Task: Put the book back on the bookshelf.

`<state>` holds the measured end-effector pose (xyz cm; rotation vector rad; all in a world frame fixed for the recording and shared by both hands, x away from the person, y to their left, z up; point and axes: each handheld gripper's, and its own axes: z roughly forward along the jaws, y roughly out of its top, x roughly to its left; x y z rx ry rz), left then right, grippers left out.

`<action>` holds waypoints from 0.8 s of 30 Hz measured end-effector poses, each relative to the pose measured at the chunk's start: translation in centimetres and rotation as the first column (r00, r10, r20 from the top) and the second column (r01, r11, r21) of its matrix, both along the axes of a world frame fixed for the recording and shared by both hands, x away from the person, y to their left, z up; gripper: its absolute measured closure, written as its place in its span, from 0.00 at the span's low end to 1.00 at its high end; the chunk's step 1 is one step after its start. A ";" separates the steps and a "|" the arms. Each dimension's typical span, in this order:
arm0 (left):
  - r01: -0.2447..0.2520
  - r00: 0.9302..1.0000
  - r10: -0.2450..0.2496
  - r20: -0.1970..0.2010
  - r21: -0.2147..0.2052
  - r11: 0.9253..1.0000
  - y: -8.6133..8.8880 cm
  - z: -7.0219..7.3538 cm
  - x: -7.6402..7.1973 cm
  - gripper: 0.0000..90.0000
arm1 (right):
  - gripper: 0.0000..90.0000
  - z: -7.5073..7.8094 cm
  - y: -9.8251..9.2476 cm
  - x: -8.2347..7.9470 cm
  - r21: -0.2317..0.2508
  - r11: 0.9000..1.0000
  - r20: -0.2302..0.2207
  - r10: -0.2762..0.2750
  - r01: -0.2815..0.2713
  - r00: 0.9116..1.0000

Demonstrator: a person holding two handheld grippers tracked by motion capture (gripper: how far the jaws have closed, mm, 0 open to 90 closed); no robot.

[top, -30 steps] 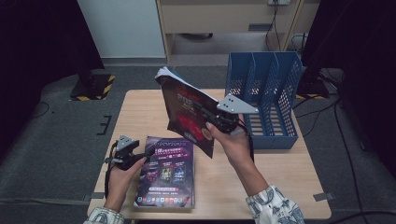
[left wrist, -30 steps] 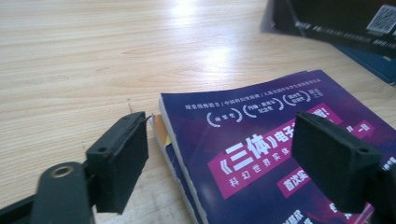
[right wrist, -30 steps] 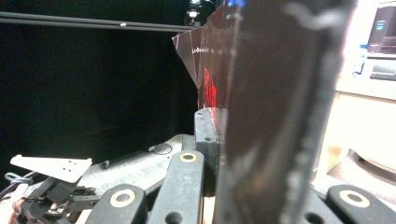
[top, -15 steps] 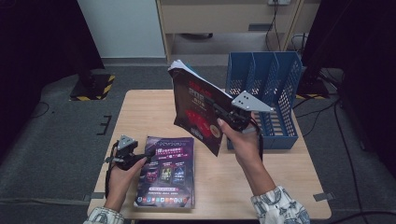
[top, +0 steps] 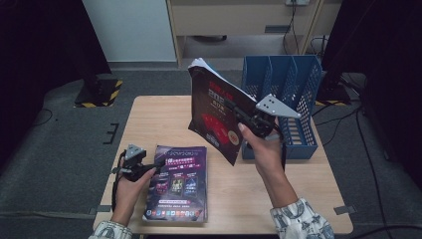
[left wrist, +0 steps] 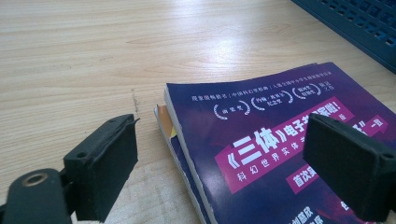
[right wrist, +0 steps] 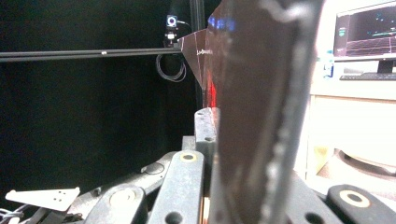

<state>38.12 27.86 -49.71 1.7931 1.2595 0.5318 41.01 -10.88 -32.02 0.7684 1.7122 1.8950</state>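
The dark red magazine point(top: 219, 117) has travelled to the right and a little higher over the last second, from above the middle of the wooden table point(top: 154, 119) toward the blue file rack point(top: 298, 99), carried in the right gripper point(top: 238, 110). That gripper's jaws are clamped tight on the magazine's lower edge, and the magazine stands nearly upright in the air, tilted, its white page edges at the top. In the right gripper view the cover point(right wrist: 252, 116) rises edge-on between the jaws. The left gripper point(top: 158, 163) rests low at the near left of the table, and its jaws have just been opening; they now stand wide apart with nothing pinched. One pad point(left wrist: 109, 163) hangs over bare wood, the other over the purple magazine point(left wrist: 280, 140) lying flat on a second one beneath it.
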 end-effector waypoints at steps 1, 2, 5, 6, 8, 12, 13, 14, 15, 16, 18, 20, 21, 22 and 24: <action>0.000 1.000 0.000 0.001 0.000 1.000 0.0 0.0 0.0 0.11 | 0.97 0.1 -0.1 0.0 0.004 1.000 -0.001 -0.002 0.002 1.000; 0.000 1.000 0.000 0.001 0.000 1.000 0.0 0.0 0.0 0.11 | 0.97 0.2 -0.2 0.0 0.005 1.000 0.002 -0.004 0.003 1.000; -0.002 1.000 0.002 0.001 0.000 1.000 0.0 0.0 0.0 0.11 | 0.97 0.4 -0.6 -0.1 0.015 1.000 0.001 -0.014 0.014 1.000; -0.002 1.000 0.002 0.001 0.000 1.000 0.0 0.0 0.0 0.11 | 0.97 0.4 -0.6 -0.1 0.015 1.000 0.001 -0.014 0.014 1.000; -0.003 1.000 0.003 0.002 0.001 1.000 0.0 0.0 0.0 0.11 | 0.97 0.7 -0.9 -0.2 0.027 0.999 0.001 -0.024 0.024 1.000; -0.003 1.000 0.003 0.002 0.001 1.000 0.0 0.0 0.0 0.11 | 0.97 0.9 -1.3 -0.3 0.036 0.999 0.002 -0.035 0.035 0.999; -0.003 1.000 0.003 0.003 0.001 1.000 0.0 0.0 0.0 0.11 | 0.97 0.9 -1.4 -0.2 0.039 0.998 0.000 -0.039 0.039 0.999; -0.003 1.000 0.003 0.003 0.000 1.000 0.0 0.0 0.0 0.11 | 0.97 1.0 -1.4 -0.2 0.039 0.998 -0.002 -0.041 0.041 0.999; -0.003 1.000 0.003 0.003 0.000 1.000 0.0 0.0 0.0 0.11 | 0.97 1.0 -1.5 -0.2 0.041 0.998 -0.004 -0.043 0.043 0.999; -0.003 1.000 0.003 0.004 0.001 1.000 0.0 0.0 0.0 0.11 | 0.97 1.0 -1.6 -0.2 0.043 0.998 -0.007 -0.047 0.047 0.999; -0.003 1.000 0.003 0.005 0.001 1.000 0.0 0.1 0.0 0.11 | 0.97 1.1 -1.8 -0.2 0.046 0.998 -0.009 -0.053 0.054 0.999; -0.003 1.000 0.003 0.005 0.002 1.000 0.0 0.1 0.0 0.11 | 0.97 1.2 -2.0 -0.2 0.050 0.997 -0.007 -0.058 0.058 0.998; -0.003 1.000 0.003 0.005 0.002 1.000 0.0 0.1 0.0 0.12 | 0.97 1.2 -2.1 -0.2 0.051 0.997 -0.008 -0.061 0.061 0.998; -0.003 1.000 0.003 0.005 0.003 1.000 0.0 0.1 0.0 0.12 | 0.97 1.3 -2.2 -0.2 0.053 0.997 -0.010 -0.061 0.061 0.998; -0.003 1.000 0.003 0.008 0.003 1.000 0.0 0.1 -0.1 0.12 | 0.97 1.3 -2.3 -0.2 0.053 0.997 -0.008 -0.064 0.064 0.998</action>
